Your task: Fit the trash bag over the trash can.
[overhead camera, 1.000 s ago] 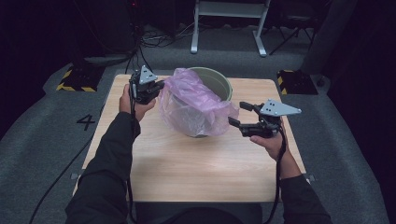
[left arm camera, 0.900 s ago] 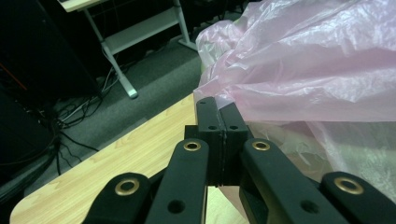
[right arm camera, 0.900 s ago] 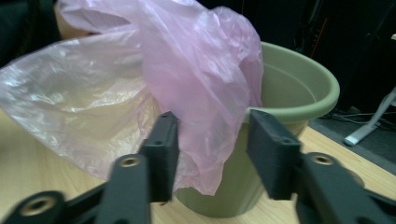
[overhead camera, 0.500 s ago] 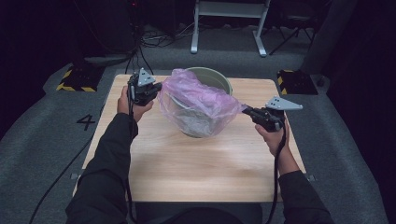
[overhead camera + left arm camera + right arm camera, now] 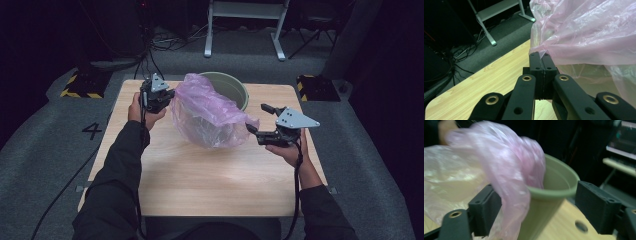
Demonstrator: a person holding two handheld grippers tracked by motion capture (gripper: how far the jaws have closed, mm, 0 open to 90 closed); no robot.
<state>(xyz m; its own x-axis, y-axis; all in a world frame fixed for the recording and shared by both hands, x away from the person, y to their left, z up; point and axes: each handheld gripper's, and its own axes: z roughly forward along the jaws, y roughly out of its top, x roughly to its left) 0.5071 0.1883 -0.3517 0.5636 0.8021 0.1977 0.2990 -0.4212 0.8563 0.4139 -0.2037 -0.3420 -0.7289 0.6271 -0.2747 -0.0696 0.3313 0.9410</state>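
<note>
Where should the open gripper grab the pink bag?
Probably the loose fold of the pink bag hanging over the green bucket's rim, coming in from the side. It's thin and already sits between the open jaws of the right gripper. The left gripper pinches the other edge.

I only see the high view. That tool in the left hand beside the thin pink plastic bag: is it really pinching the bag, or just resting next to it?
Observer: Pinching. In the left gripper view, the left gripper has its jaws closed flat together on an edge of the thin pink plastic bag.
Operator: And the other tool?
Observer: The right gripper is open, with one jaw on either side of the round green plastic bin, at its rim.
Operator: Is the bag over that rim?
Observer: Yes, a fold of it drapes over the rim between those jaws.
</note>
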